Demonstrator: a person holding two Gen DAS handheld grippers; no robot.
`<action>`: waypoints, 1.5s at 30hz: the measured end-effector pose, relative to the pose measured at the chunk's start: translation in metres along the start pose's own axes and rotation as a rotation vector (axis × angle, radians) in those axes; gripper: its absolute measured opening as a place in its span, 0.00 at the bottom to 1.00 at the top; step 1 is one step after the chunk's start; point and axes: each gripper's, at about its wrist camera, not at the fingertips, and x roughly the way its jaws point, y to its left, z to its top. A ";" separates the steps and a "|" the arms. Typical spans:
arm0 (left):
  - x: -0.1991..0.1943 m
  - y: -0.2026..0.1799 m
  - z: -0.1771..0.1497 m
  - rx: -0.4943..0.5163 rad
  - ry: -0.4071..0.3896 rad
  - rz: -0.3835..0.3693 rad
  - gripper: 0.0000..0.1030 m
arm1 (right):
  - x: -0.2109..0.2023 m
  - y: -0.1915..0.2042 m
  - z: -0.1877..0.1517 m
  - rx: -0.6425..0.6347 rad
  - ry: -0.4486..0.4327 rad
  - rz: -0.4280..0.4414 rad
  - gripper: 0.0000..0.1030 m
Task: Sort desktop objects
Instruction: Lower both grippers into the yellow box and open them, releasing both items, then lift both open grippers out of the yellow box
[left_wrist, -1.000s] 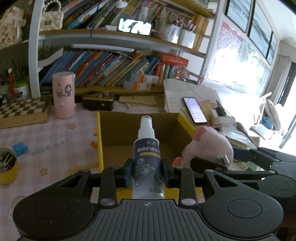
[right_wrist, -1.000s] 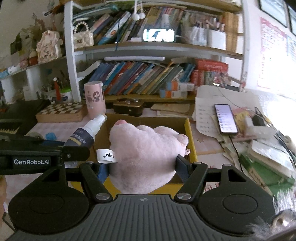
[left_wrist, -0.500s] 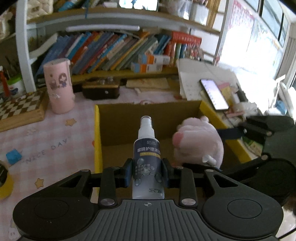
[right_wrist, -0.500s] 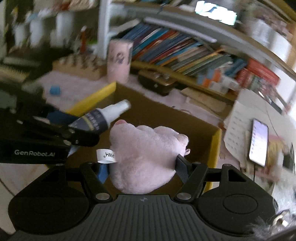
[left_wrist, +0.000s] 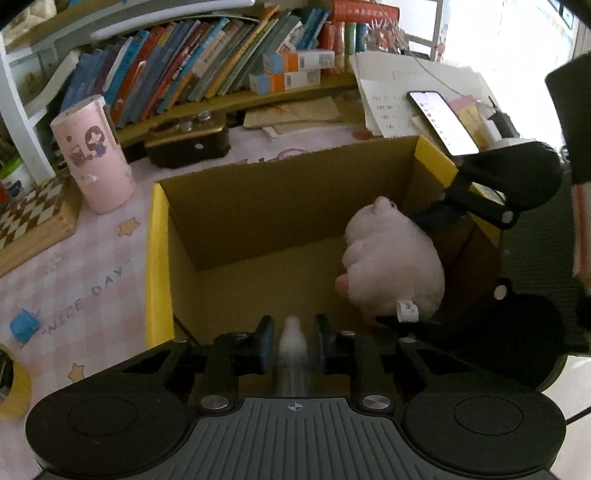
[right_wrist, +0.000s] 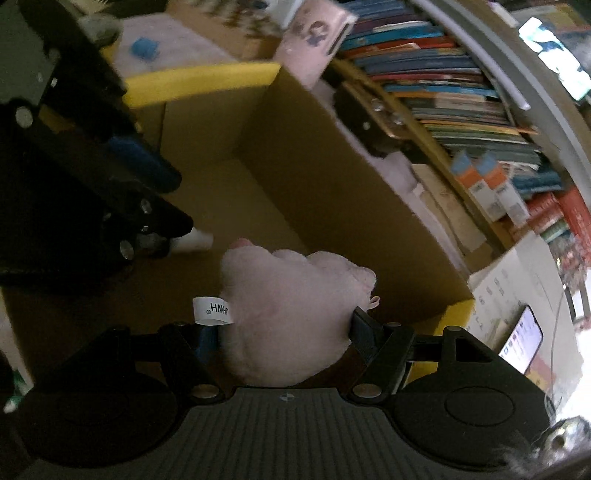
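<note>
An open cardboard box with yellow rims (left_wrist: 159, 258) fills the middle of both views. My left gripper (left_wrist: 293, 332) hangs over its near wall, its jaws closing. Between its pads only the blurred white top of the spray bottle (left_wrist: 292, 341) shows, and the dark body is hidden. In the right wrist view that white top (right_wrist: 197, 240) pokes out past the left gripper's fingertips. My right gripper (right_wrist: 284, 325) is shut on a pink plush toy (right_wrist: 288, 295) with a white tag. It holds the toy (left_wrist: 391, 266) low inside the box (right_wrist: 199, 81), at its right side.
A pink printed cup (left_wrist: 92, 155), a chessboard (left_wrist: 33, 218) and a dark brown case (left_wrist: 188, 140) stand behind the box. A lit phone (left_wrist: 441, 122) lies on papers at the back right. A small blue item (left_wrist: 24, 325) and a yellow tin (left_wrist: 11, 384) are at the left.
Both grippers have come down into the box. The bottle has slid back between the left fingers, so only its white top shows. The right gripper has rolled with the plush toy in it.
</note>
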 end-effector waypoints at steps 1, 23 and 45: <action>0.000 -0.001 0.001 0.004 0.000 0.002 0.21 | 0.003 0.000 0.000 -0.016 0.004 0.004 0.67; -0.064 0.018 -0.014 -0.079 -0.245 0.062 0.82 | -0.035 -0.021 0.005 0.077 -0.117 0.029 0.87; -0.153 0.052 -0.094 -0.114 -0.409 0.098 0.96 | -0.160 0.029 -0.055 0.613 -0.341 -0.194 0.89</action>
